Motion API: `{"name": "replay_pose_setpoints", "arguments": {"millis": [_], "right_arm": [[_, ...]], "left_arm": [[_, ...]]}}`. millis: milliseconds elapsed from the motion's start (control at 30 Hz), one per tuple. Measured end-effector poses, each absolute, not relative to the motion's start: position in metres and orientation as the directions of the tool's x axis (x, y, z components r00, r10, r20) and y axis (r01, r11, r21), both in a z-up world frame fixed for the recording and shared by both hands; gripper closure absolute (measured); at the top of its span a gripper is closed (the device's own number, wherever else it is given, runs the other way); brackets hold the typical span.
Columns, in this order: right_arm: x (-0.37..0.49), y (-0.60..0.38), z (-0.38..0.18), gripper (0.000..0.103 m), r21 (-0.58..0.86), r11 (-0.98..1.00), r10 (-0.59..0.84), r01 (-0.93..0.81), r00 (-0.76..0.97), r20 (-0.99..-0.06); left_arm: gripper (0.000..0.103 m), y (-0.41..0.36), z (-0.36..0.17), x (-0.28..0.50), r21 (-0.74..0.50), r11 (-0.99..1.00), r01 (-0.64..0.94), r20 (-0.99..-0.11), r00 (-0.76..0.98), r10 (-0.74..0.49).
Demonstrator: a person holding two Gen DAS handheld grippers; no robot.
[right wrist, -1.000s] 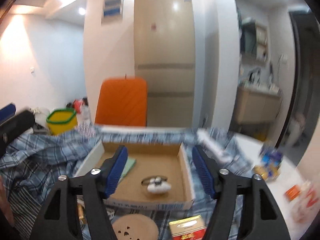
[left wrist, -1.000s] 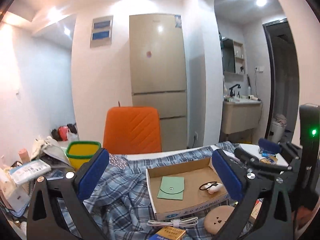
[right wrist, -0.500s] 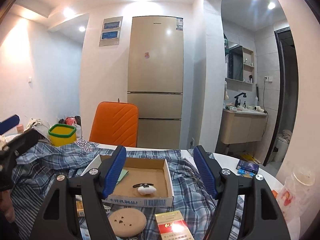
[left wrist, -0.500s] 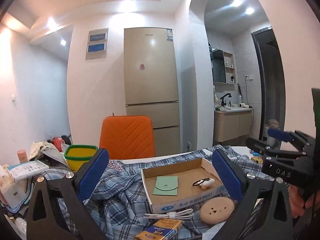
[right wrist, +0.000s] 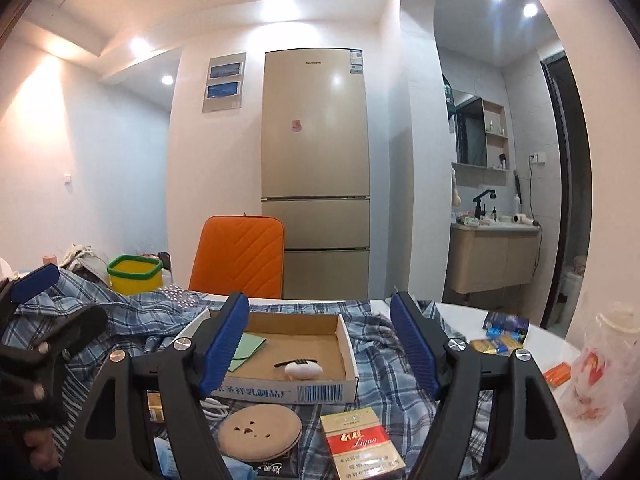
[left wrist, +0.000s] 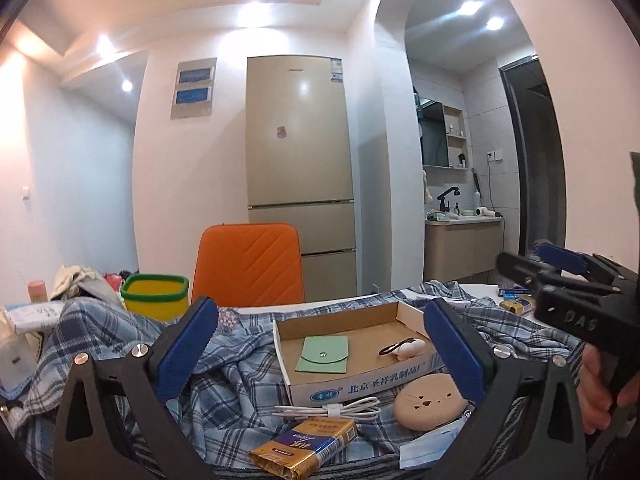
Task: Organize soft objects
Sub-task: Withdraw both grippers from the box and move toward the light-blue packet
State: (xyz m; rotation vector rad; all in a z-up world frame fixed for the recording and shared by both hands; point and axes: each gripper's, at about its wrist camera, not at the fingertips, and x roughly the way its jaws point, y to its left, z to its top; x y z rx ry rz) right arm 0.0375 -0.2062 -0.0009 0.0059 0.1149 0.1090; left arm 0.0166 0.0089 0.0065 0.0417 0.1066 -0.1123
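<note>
Two pairs of tongs are hovering level over a desk [right wrist: 460, 312] draped in a rumpled blue checked shirt [left wrist: 240, 364]. The left tongs [left wrist: 320, 344] are standing wide with nothing between their blue pads. The right tongs [right wrist: 320, 344] are standing fairly wide too, having just been opening, and are gripping nothing.

A shallow cardboard box [left wrist: 360, 382] is sitting on the shirt, beyond both pairs. Inside it a green pouch [left wrist: 323, 354] is lying flat on the left, and a small white object [right wrist: 303, 369] with a black loop is lying on the right; what it is cannot be made out. In the right view a tong finger is covering part of the pouch.

Just in front of the box a round tan pad [left wrist: 430, 401] with small cut-outs is resting on the shirt, beside a coiled white cable [left wrist: 332, 411] and a gold cigarette pack [left wrist: 304, 446]. A red and white cigarette pack [right wrist: 360, 442] is showing only in the right view.

An orange chair [left wrist: 248, 264] is standing behind the desk, its seat hidden. A hand [left wrist: 600, 396] is cut off at the left view's right edge.
</note>
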Motion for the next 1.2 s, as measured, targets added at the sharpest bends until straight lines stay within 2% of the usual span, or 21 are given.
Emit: {"name": "replay_pose_setpoints", "arguments": {"millis": [100, 367, 433, 800, 933, 1200], "right_arm": [[0.035, -0.212, -0.001, 0.016, 0.039, 0.994, 0.105, -0.101, 0.989, -0.103], [0.036, -0.207, -0.004, 0.014, 0.026, 0.993, 0.114, -0.112, 0.987, -0.113], [0.034, -0.21, -0.004, 0.0, 0.035, 0.993, 0.116, -0.113, 0.988, -0.105], [0.025, -0.215, -0.001, 0.0, 0.047, 0.994, 0.103, -0.101, 0.993, -0.061], [0.019, -0.217, 0.003, 0.0, 0.027, 0.997, 0.077, -0.076, 0.997, -0.031], [0.028, -0.215, 0.001, 0.0, 0.019, 0.996, 0.087, -0.086, 0.994, -0.072]], "left_arm": [[0.001, 0.012, 0.006, 0.016, 0.02, 0.993, 0.113, -0.112, 0.988, -0.11], [0.0, 0.007, 0.005, 0.01, 0.044, 0.993, 0.11, -0.099, 0.989, -0.105], [0.0, 0.008, 0.006, 0.009, 0.039, 0.993, 0.107, -0.094, 0.99, -0.103], [0.0, 0.025, 0.014, 0.004, -0.032, 0.995, 0.099, -0.067, 0.993, -0.101], [0.0, 0.027, 0.012, 0.009, -0.051, 0.992, 0.113, -0.103, 0.988, -0.118], [0.0, 0.022, 0.01, 0.009, -0.035, 0.993, 0.112, -0.11, 0.987, -0.115]]}}
